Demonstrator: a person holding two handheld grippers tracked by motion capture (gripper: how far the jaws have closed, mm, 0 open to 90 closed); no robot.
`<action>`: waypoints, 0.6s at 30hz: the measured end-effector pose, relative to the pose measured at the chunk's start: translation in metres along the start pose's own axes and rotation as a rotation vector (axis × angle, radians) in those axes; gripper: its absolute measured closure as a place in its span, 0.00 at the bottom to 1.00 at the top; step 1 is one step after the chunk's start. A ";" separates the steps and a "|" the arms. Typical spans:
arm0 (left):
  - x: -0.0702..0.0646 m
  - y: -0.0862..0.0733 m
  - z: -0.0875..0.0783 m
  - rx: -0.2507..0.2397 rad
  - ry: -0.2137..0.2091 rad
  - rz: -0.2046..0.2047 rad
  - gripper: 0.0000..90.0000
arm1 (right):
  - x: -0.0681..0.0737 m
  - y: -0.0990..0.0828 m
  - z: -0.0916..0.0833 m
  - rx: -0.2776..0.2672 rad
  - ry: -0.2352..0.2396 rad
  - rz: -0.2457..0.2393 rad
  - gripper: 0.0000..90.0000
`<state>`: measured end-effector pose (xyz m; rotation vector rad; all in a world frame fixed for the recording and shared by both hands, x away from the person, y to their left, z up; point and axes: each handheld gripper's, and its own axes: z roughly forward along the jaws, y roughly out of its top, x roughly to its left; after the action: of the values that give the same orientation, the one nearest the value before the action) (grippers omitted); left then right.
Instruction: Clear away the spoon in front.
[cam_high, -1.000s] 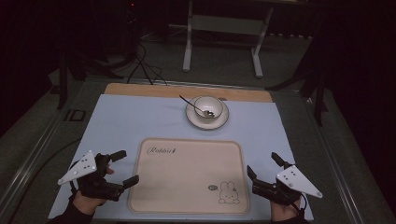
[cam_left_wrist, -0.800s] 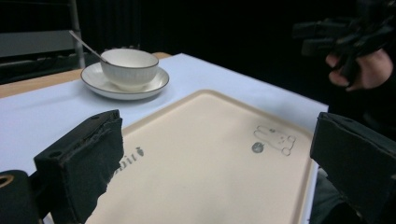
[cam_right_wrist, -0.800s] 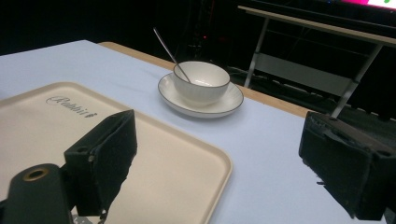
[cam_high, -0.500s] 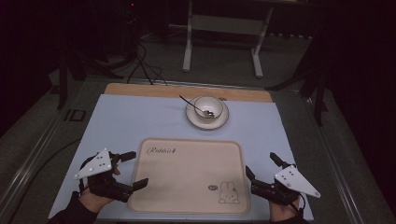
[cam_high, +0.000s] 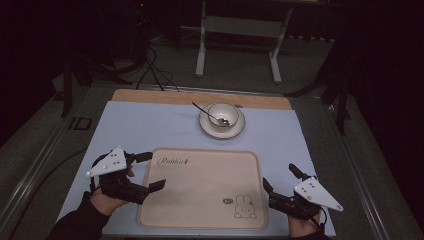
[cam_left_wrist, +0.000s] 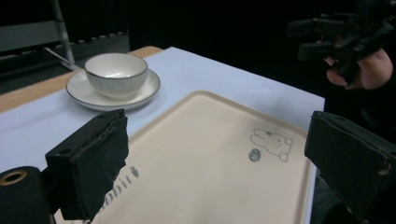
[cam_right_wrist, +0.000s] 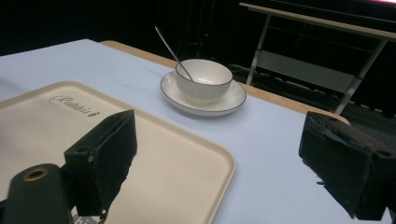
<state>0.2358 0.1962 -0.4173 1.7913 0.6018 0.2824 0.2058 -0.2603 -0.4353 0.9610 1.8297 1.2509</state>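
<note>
On the table lie one tray (cam_high: 200, 187), one bowl (cam_high: 223, 114) and one saucer (cam_high: 239, 128), flanked by the left gripper (cam_high: 148, 170) and the right gripper (cam_high: 280, 178), both wide open and empty.

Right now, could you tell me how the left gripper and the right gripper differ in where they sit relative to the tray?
The left gripper reaches over the tray at its left rim, one jaw above the edge; the right gripper sits just off the right rim, over the blue cloth. The left gripper is farther up the table than the right gripper. Both are open and hold nothing.

Big tan tray (cam_high: 200, 187) with a bunny picture.
It lies flat and empty by the near edge of the blue mat (cam_high: 140, 127).
</note>
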 end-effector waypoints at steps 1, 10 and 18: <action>0.000 0.002 0.001 0.002 0.006 0.005 0.07 | 0.000 0.000 0.000 -0.001 0.000 -0.001 0.13; 0.009 0.024 0.021 -0.011 -0.005 0.011 0.11 | -0.001 0.000 -0.001 -0.006 -0.004 0.000 0.13; 0.021 0.038 0.034 -0.018 -0.009 -0.006 0.11 | -0.001 0.000 -0.001 -0.007 -0.001 -0.005 0.13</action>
<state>0.2800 0.1714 -0.3938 1.7721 0.5958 0.2745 0.2055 -0.2615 -0.4346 0.9527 1.8243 1.2536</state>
